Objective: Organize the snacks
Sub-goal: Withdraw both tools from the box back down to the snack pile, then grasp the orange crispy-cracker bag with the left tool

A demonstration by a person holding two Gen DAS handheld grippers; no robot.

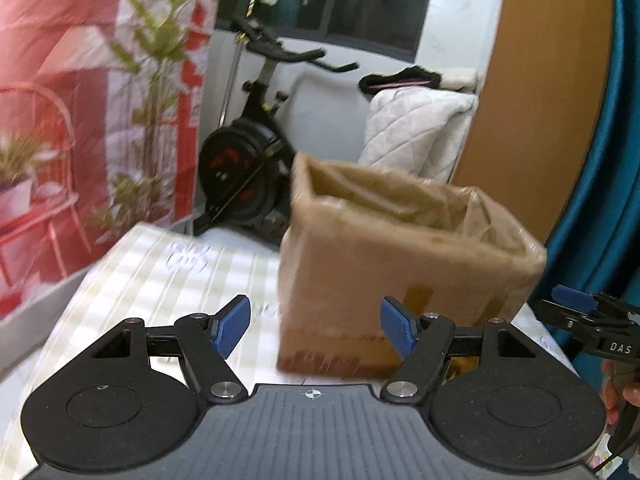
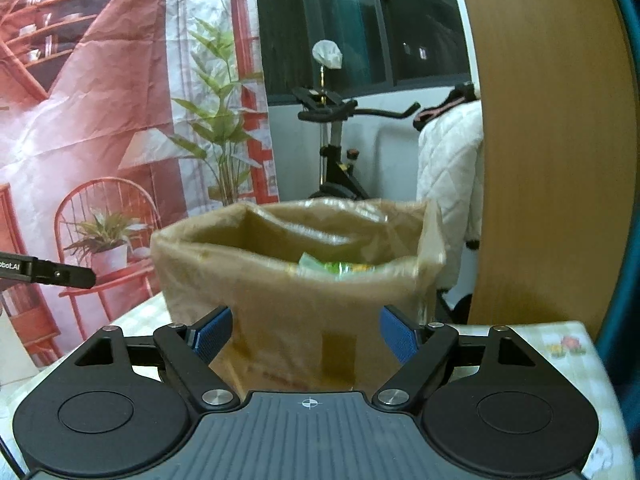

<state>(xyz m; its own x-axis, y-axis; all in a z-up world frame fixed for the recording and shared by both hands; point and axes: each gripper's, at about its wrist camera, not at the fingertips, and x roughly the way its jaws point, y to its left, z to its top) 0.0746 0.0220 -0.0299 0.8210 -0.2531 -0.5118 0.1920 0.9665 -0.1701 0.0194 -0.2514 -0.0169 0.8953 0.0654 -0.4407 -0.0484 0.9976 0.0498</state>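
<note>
Right wrist view: your right gripper (image 2: 306, 336) and left gripper (image 1: 314, 326) both gaped empty before the box (image 2: 296, 280) on the counter (image 1: 160, 276), snacks (image 2: 340, 269) inside; a careless reach could topple it.

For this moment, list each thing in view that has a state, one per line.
Brown cardboard box with clear plastic liner: upright on the table, top open, holding snack packets.
Green and yellow snack packets: inside the box, partly hidden.
Left gripper: open, empty.
Right gripper: open, empty.
Checked tablecloth: spread flat.
</note>
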